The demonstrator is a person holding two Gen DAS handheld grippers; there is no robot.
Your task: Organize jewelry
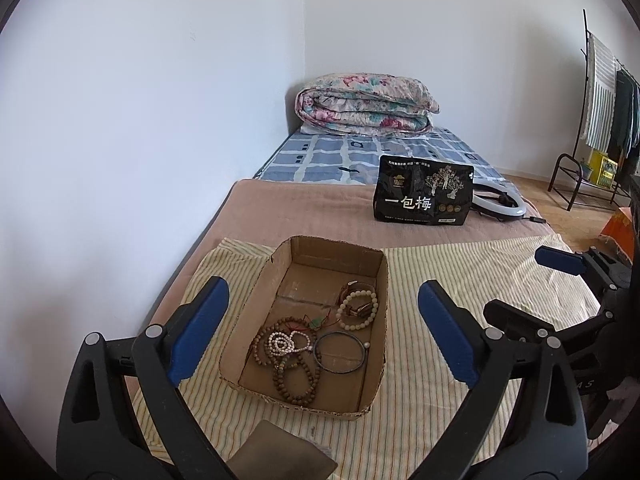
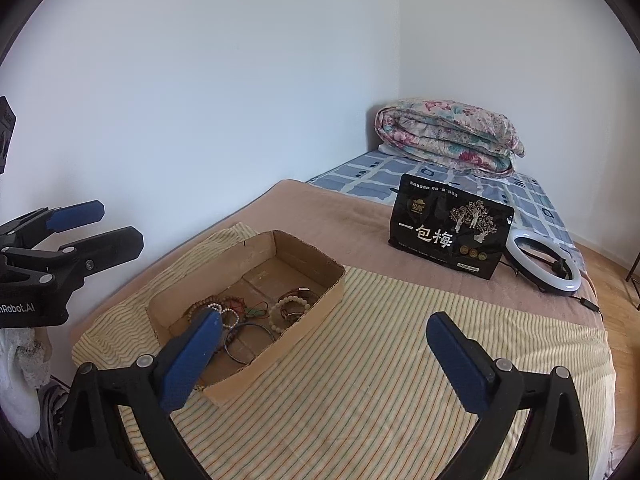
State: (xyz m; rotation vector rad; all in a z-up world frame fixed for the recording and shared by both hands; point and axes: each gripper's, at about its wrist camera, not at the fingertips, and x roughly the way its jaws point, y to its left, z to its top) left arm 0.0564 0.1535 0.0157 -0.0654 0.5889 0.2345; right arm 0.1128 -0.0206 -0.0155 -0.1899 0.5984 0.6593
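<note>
Shallow brown cardboard box point(image 1: 378, 280), on striped bedspread point(image 1: 460, 320): holds assorted bead bracelets point(image 1: 290, 354). Black pouch point(image 1: 422, 196), printed "一包梅". Left gripper point(image 1: 322, 338), right gripper point(image 2: 324, 360): fingers spread, empty; casing marked "nRobot.AI".

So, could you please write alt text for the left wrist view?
An open cardboard box of bead bracelets sits on a striped cloth, framed by the left gripper with jaws wide apart. Behind stand a black bag and folded quilt.
</note>
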